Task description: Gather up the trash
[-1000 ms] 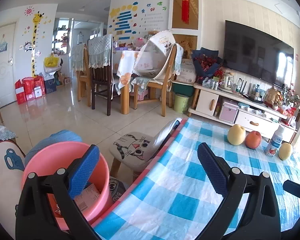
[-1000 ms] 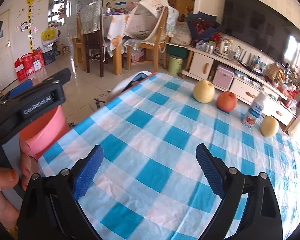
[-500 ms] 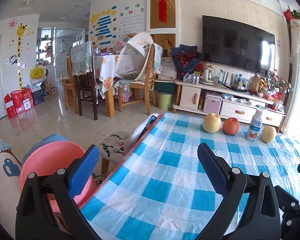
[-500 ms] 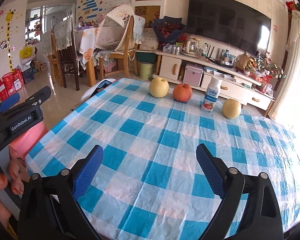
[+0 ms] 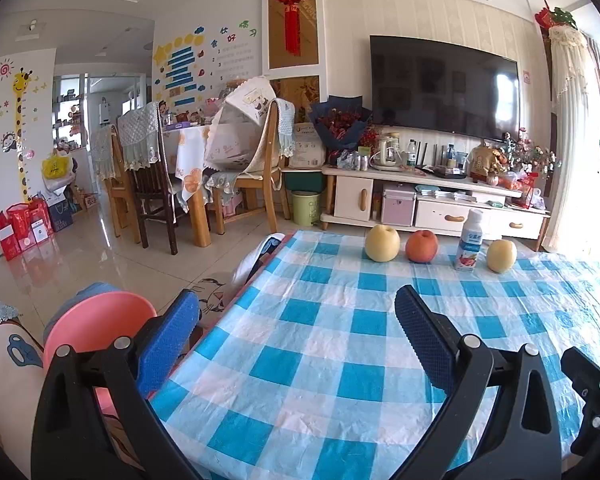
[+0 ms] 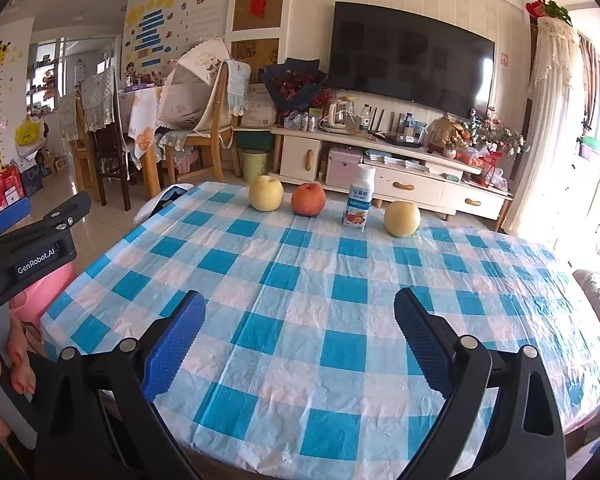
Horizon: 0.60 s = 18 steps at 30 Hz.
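A pink trash bin stands on the floor left of the table, partly behind my left gripper's finger; it also shows in the right wrist view. My left gripper is open and empty over the near left part of the blue checked tablecloth. My right gripper is open and empty over the near edge of the cloth. A small white drink bottle stands at the far side between an orange-red apple and a yellow pear; another pear is further left.
A stool with a cat cushion stands by the table's left edge. Dining chairs and a table are further back, a TV cabinet behind the table, a green bin beside it. A cushioned seat is at far left.
Both grippers have tilted up and swung right, from the pink bin toward the table. The bin's inside is no longer seen. The fruit and bottle now sit nearer the centre of view.
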Available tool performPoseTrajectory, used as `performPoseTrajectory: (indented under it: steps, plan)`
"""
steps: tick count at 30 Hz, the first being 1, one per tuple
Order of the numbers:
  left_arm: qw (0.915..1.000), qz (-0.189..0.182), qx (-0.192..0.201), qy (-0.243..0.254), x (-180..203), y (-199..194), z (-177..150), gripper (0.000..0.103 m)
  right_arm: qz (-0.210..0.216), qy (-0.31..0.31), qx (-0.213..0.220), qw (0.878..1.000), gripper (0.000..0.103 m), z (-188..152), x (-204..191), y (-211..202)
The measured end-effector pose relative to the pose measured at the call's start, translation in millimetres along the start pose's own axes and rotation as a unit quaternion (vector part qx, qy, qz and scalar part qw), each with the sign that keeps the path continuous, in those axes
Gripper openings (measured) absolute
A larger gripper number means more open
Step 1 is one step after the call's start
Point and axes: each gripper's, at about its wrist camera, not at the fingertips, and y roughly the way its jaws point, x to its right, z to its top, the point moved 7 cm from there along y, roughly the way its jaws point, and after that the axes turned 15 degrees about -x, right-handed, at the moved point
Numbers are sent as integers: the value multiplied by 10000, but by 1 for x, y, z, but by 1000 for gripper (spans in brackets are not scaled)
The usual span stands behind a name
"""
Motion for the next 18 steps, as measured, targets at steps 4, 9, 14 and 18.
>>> performPoseTrajectory:
  steps: [4, 9, 14, 18]
  plan:
    - [9999, -105, 86, 48, 6, -13, -1, 99, -63, 128, 118, 9998, 94, -5, 10, -16]
    - [9994, -286, 177, 54, 13, -30, -1, 99, -150, 222, 255, 9993, 94, -11, 18, -35]
    - [9982, -519, 298, 48, 19, -49, 0, 99, -289, 319, 449, 9981, 94, -17, 26, -56]
    - [9958, -853, 329, -15, 25, -62, 1, 99, -386, 439, 616, 9964, 94, -19, 32, -75]
